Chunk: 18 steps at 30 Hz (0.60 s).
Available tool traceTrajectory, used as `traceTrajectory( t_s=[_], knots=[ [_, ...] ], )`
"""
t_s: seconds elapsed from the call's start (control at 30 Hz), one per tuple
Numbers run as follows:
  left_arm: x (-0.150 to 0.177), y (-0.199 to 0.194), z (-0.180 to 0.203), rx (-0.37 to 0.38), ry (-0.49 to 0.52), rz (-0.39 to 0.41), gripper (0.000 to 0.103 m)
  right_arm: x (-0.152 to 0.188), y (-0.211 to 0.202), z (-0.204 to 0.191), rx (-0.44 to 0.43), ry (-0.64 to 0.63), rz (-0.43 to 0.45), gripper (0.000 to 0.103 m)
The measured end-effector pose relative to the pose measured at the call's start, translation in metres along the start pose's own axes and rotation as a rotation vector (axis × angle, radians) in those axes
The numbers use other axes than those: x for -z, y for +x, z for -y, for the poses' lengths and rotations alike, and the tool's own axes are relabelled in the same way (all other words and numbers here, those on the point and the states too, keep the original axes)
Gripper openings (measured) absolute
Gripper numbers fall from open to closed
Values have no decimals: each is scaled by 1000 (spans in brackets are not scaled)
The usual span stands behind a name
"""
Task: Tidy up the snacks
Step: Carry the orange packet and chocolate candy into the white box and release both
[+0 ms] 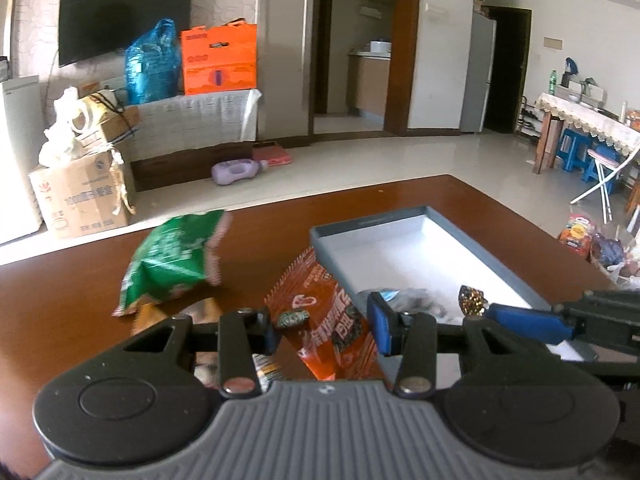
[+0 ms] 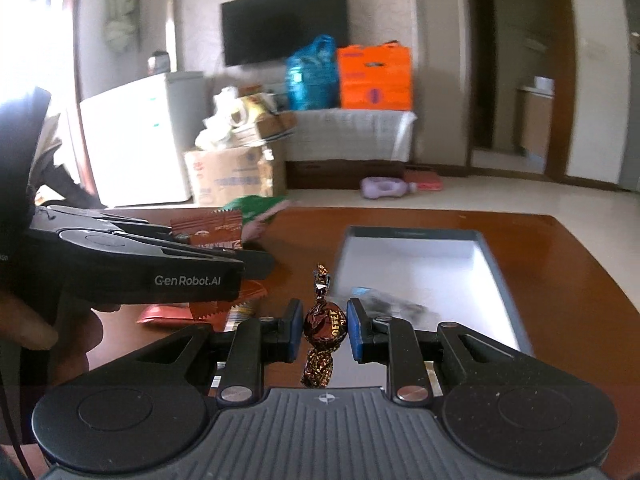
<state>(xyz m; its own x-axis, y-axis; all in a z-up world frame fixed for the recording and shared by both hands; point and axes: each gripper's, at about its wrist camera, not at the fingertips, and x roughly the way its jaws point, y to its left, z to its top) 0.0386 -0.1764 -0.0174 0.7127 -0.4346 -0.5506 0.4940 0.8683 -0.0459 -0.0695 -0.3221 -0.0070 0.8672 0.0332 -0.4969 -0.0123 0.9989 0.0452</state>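
A brown wooden table stands on pale floor tiles.

Glossy brown wooden bench, pretty cluttered: a green snack bag, an orange packet and a shallow grey tray sitting right on it.

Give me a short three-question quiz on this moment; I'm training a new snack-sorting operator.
1. True or false: the right gripper holds the brown candy.
2. What lies between the open left gripper fingers: A) green bag, B) orange packet, C) bottle?
3. Fill in: the tray already holds a crumpled ___ wrapper.

Key: 1 true; 2 B; 3 grey.
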Motion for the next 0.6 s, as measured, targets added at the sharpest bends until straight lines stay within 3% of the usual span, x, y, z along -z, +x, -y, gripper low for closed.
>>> traceTrajectory(
  t_s=[0.43,0.47,0.53,0.6],
  knots=[
    [-14,46,60,52,49,-23,42,22,10,38,147,82,-52,26],
    [-14,47,62,51,49,-21,42,21,12,39,161,87,-56,28],
    [-15,49,60,61,48,-27,45,20,16,39,189,93,-60,45],
    [-16,49,60,59,50,-22,59,21,14,39,199,102,-42,58]
  ],
)
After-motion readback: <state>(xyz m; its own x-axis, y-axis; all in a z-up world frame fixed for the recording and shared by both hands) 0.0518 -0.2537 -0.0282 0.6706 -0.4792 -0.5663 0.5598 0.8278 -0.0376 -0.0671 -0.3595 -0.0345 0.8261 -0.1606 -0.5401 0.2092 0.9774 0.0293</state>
